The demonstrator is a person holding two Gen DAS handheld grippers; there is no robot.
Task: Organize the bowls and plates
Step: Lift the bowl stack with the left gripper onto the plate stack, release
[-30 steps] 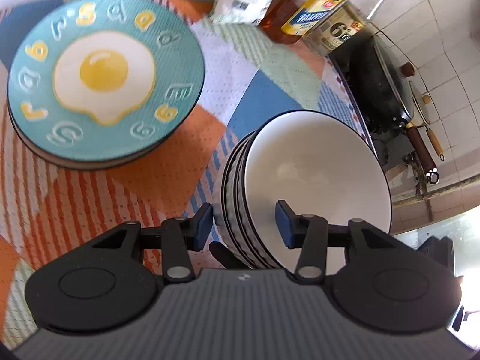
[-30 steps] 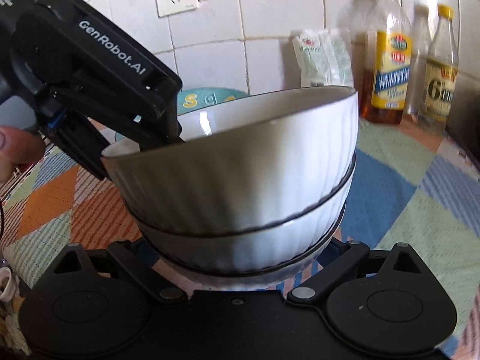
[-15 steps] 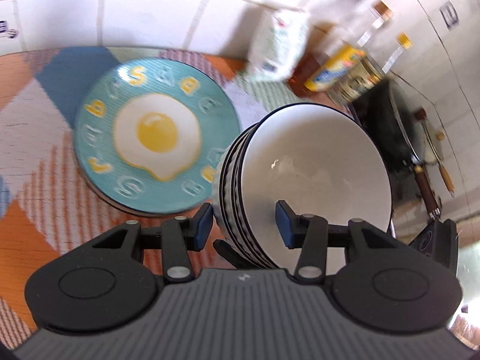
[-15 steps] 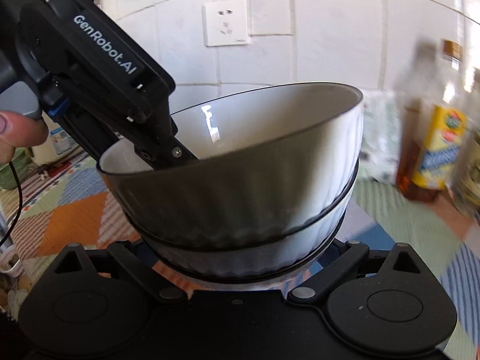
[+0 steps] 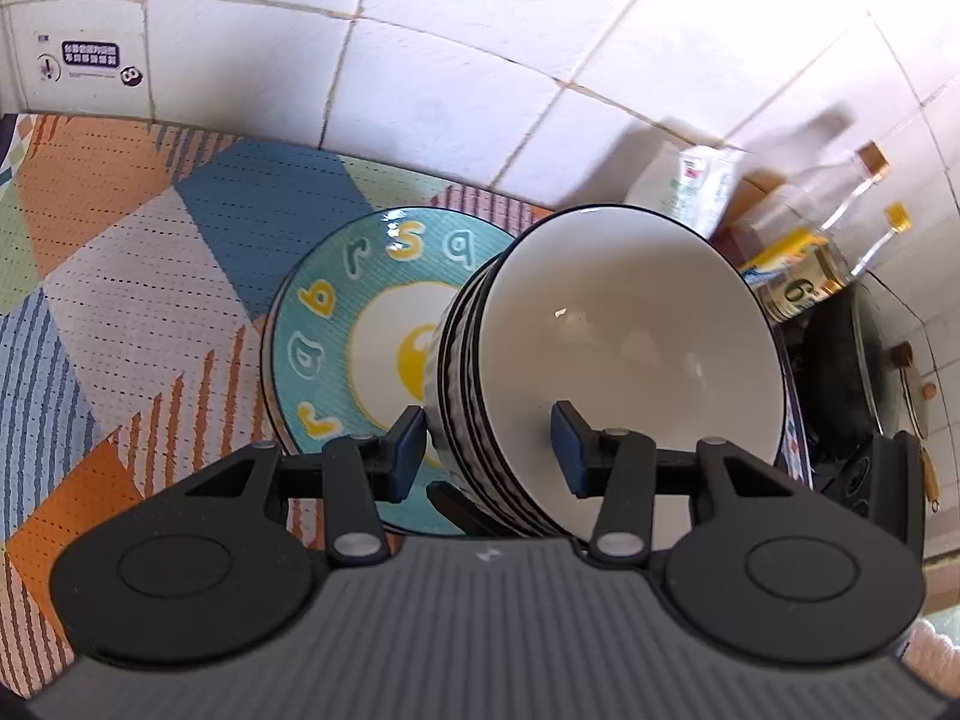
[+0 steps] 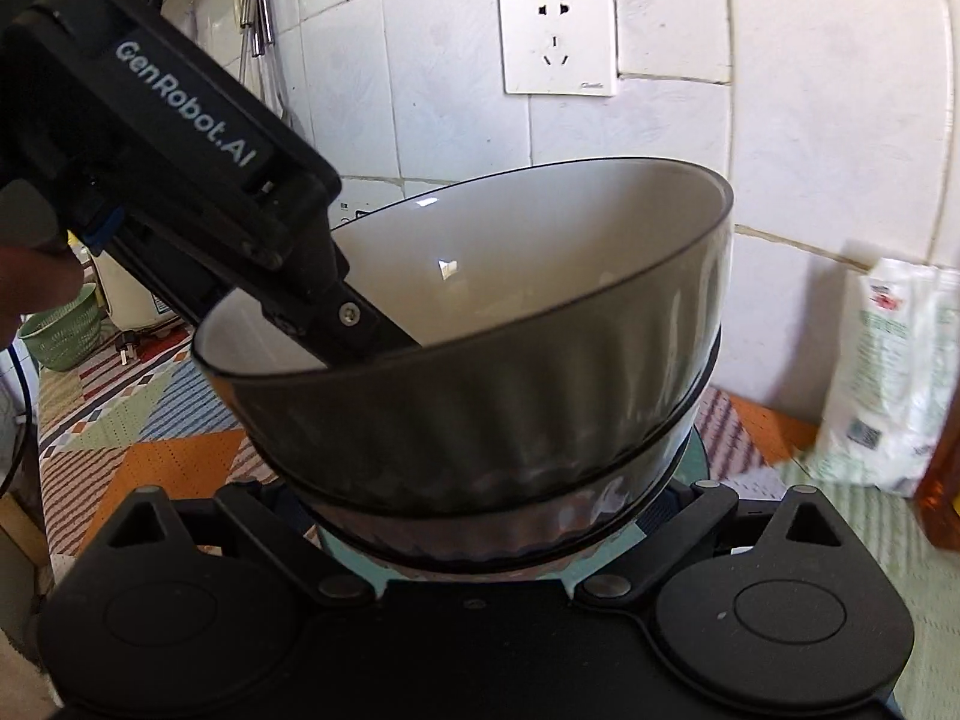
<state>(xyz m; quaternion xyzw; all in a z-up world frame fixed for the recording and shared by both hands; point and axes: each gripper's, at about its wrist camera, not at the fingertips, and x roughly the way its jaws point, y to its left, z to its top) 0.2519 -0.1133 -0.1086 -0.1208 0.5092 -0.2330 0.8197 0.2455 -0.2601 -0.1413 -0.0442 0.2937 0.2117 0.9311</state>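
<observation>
A stack of white ribbed bowls with dark rims [image 5: 630, 348] hangs tilted in the air. My left gripper [image 5: 487, 447] is shut on the stack's rims, one blue pad outside and one inside the top bowl. Seen from the right wrist, a left finger [image 6: 360, 330] reaches into the same stack [image 6: 480, 396]. My right gripper [image 6: 480, 534] is clamped around the base; the bowls hide its fingertips. A teal plate with a fried-egg picture [image 5: 336, 324] lies on the patterned cloth, partly behind and below the bowls.
Oil bottles [image 5: 804, 276] and a white bag [image 5: 696, 192] stand by the tiled wall at the right. Beyond them is a dark wok [image 5: 852, 372]. A wall socket [image 6: 558, 36] is straight ahead, and a green basket [image 6: 60, 330] sits at the far left.
Both grippers have lifted the bowl stack and carried it toward the teal plate and the wall. The plate now lies partly behind the stack. Neither grip has changed.
</observation>
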